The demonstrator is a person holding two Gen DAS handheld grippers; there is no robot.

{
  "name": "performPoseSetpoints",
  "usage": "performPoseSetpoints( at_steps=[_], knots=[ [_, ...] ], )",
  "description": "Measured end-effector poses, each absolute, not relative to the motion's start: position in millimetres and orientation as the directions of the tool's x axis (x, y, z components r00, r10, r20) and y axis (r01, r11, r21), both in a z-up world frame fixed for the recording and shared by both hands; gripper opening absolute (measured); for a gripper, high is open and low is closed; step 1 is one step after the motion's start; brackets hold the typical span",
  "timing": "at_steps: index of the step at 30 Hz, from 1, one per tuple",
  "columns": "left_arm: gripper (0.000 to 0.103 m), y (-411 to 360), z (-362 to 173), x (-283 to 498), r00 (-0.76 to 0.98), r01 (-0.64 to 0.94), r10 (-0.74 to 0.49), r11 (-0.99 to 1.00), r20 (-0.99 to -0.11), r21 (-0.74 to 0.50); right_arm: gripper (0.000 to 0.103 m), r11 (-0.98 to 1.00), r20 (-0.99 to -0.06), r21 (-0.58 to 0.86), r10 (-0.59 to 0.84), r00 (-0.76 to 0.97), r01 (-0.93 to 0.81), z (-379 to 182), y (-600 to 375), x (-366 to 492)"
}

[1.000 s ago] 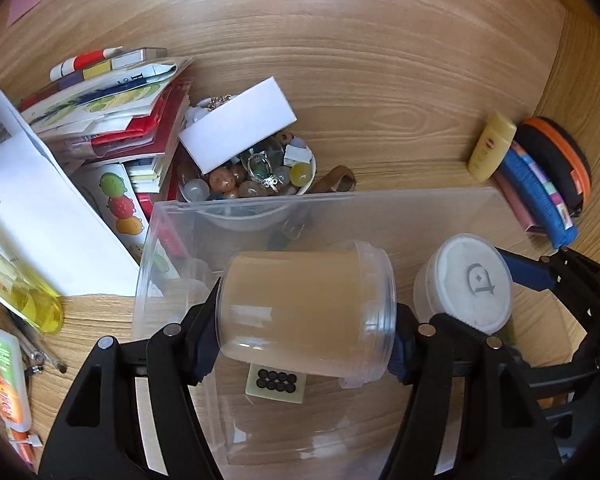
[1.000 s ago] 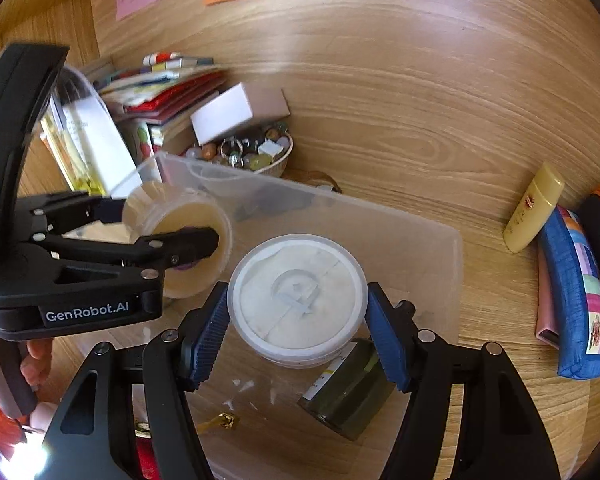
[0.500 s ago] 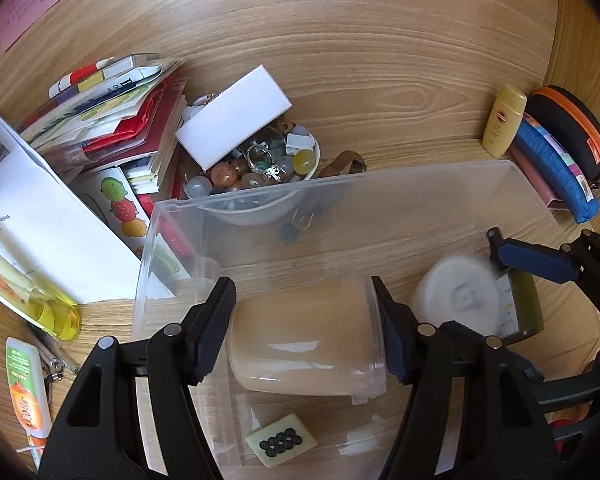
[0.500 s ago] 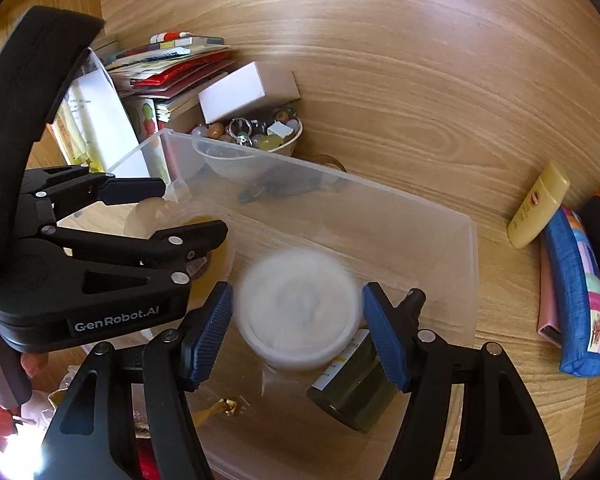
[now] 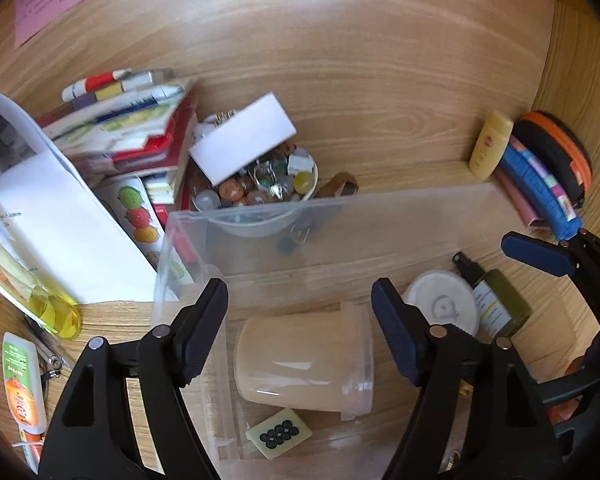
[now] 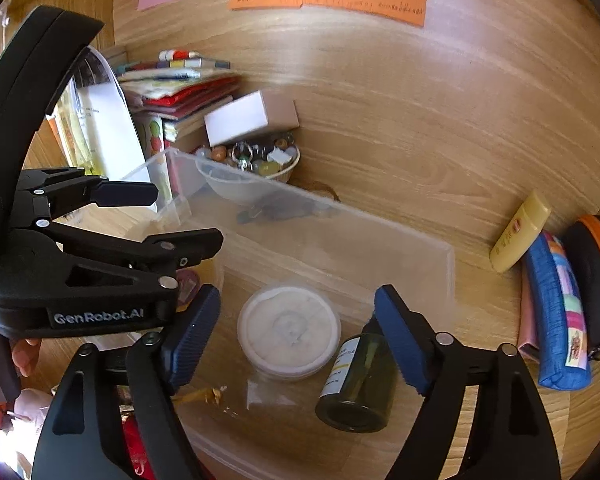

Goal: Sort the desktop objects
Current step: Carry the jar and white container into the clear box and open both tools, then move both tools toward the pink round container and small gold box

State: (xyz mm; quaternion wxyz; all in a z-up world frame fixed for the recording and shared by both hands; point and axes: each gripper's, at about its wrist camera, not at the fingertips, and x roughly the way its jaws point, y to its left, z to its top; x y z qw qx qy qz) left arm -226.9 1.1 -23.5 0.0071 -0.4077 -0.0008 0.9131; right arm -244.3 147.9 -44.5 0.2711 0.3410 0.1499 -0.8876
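A clear plastic bin [image 5: 380, 216] [image 6: 380, 236] stands on the wooden desk. A beige jar [image 5: 304, 364] lies on its side on the bin floor, below my open left gripper [image 5: 300, 320]. A white-lidded round tub [image 6: 288, 330] [image 5: 440, 308] stands upright in the bin, below my open right gripper [image 6: 296, 334]. A dark green spray bottle [image 6: 360, 380] [image 5: 496, 304] lies beside the tub. A mahjong tile [image 5: 278, 434] lies in front of the jar. Both grippers are empty. The left gripper [image 6: 168, 216] also shows in the right wrist view.
A bowl of beads [image 5: 260, 188] with a white box [image 5: 242, 144] on it sits behind the bin. Books [image 5: 132, 128] and papers [image 5: 60, 220] lie at left. A yellow bottle [image 5: 490, 144], blue pouch [image 5: 540, 188] and black-orange case [image 5: 556, 152] lie at right.
Both grippers opened and rose. The beige jar dropped from the left gripper and the white-lidded tub from the right; both now rest on the bin floor.
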Motion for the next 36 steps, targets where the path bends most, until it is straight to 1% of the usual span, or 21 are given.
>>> performPoseSetpoints(
  at_steps=[1, 3, 8, 11, 15, 17, 22, 28, 31, 35, 36],
  knots=[
    [0.078, 1, -21, -226, -0.675, -0.012, 0.014, -1.0, -0.737, -0.007, 0.079, -0.808, -0.68, -0.082, -0.383, -0.626, 0.583, -42, 149, -244],
    [0.085, 1, -13, -219, -0.698, -0.011, 0.015, -1.0, -0.716, -0.011, 0.081, -0.811, -0.664, -0.087, -0.386, -0.64, 0.579, -35, 152, -241],
    [0.088, 1, 4, -209, -0.741, -0.007, 0.012, -1.0, -0.672, -0.011, 0.083, -0.822, -0.624, -0.097, -0.389, -0.677, 0.561, -16, 159, -231],
    [0.093, 0, 17, -198, -0.769, 0.006, 0.004, -1.0, -0.639, -0.013, 0.086, -0.827, -0.603, -0.097, -0.393, -0.694, 0.553, -7, 166, -224],
    [0.098, -5, 34, -176, -0.811, 0.037, -0.028, -0.999, -0.585, -0.004, 0.09, -0.837, -0.575, -0.102, -0.392, -0.719, 0.538, 3, 177, -210],
    [0.099, -9, 38, -166, -0.818, 0.035, -0.017, -0.999, -0.576, -0.021, 0.091, -0.839, -0.564, -0.107, -0.391, -0.727, 0.534, 6, 183, -204],
    [0.099, -16, 39, -143, -0.811, 0.01, 0.033, -0.997, -0.584, -0.072, 0.091, -0.853, -0.535, -0.117, -0.376, -0.756, 0.508, 12, 201, -184],
    [0.099, -20, 39, -106, -0.829, -0.005, 0.043, -0.998, -0.557, -0.069, 0.092, -0.868, -0.524, -0.107, -0.365, -0.77, 0.485, 13, 227, -168],
    [0.099, -22, 38, -87, -0.829, -0.024, 0.06, -0.997, -0.556, -0.073, 0.097, -0.876, -0.519, -0.112, -0.351, -0.779, 0.469, 10, 239, -160],
    [0.099, -27, 33, -65, -0.83, 0.006, 0.032, -0.998, -0.557, -0.066, 0.098, -0.886, -0.52, -0.137, -0.316, -0.793, 0.443, 0, 253, -152],
    [0.099, -31, 29, -59, -0.822, 0.002, 0.039, -0.997, -0.568, -0.072, 0.098, -0.886, -0.527, -0.146, -0.307, -0.793, 0.44, -4, 255, -150]
  ],
)
